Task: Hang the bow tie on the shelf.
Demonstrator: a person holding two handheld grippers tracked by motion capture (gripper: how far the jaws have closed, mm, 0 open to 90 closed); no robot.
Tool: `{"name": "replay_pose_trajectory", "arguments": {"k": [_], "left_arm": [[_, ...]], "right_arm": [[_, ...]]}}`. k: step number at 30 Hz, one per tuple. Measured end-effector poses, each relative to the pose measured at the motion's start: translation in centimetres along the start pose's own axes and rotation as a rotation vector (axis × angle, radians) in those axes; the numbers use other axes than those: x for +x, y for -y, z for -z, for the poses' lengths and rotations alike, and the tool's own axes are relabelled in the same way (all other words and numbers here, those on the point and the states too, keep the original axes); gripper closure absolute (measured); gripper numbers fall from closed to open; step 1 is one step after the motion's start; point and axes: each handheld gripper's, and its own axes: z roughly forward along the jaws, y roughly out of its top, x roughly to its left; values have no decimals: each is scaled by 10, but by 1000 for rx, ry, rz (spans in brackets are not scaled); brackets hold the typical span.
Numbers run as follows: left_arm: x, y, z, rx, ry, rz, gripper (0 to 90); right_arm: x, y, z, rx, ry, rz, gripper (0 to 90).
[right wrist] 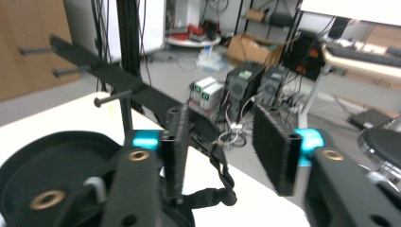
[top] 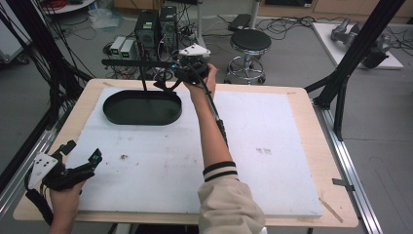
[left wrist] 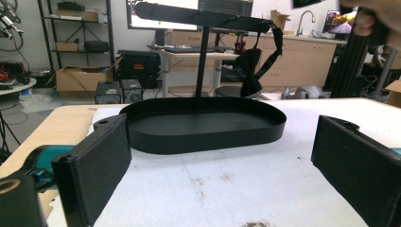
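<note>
my right fingers (right wrist: 227,156) apart, bow tie (right wrist: 208,189) hanging on stand bar (right wrist: 118,80) | my left fingers (left wrist: 222,165) apart, low over worktop (left wrist: 227,189), facing tray (left wrist: 208,132)

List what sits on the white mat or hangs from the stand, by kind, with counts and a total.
Black stand with oval tray base: 1
Black bow tie hanging from the stand's crossbar: 1
Hand-held grippers: 2, left and right
Total: 4
</note>
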Motion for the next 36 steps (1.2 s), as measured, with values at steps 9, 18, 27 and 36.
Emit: {"name": "replay_pose_trajectory", "arguments": {"k": [9,18,27,36], "left_arm": [[0,-3,1,-6,1,0,61],[-6,-7,3,-7,13,-15,61],[-11,-10,2,-5,24,-33,61],[-18,-10,1,-12,30,-43,61]], "right_arm": [[-28,2,102,-155,55,-53,208],[-45,29,213,-222,149,-52,122],[-49,85,291,-204,218,-47,115],[-57,155,333,-181,271,-156,114]]}}
